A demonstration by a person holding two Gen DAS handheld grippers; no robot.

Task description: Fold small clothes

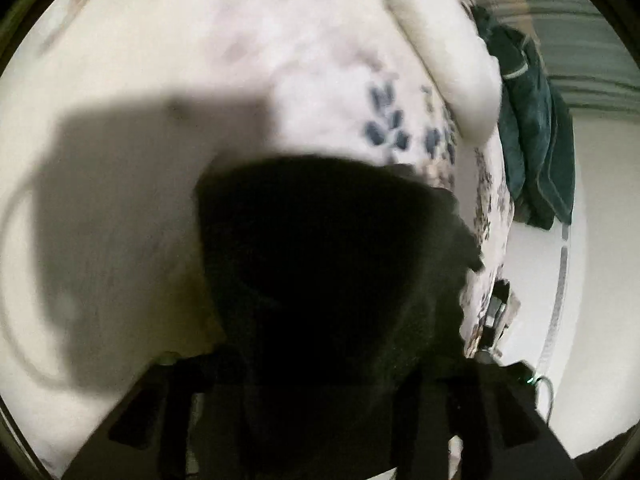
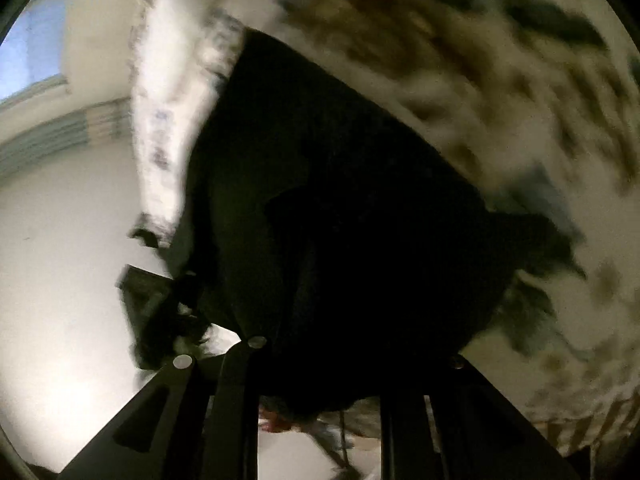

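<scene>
Hanging between both grippers, a black garment (image 1: 320,260) blocks most of each view above a floral bedspread (image 1: 328,92). The left gripper (image 1: 320,412) and right gripper (image 2: 320,392) are hidden by cloth; finger state cannot be told. A pillow (image 1: 448,68) and green towel (image 1: 532,140) are seen beyond.

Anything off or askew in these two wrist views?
Nothing damaged or spilled. The black fabric garment fills both views over the white floral-print bedspread. A dark teal towel hangs crumpled off the bed's far edge. The right view is motion-blurred.
</scene>
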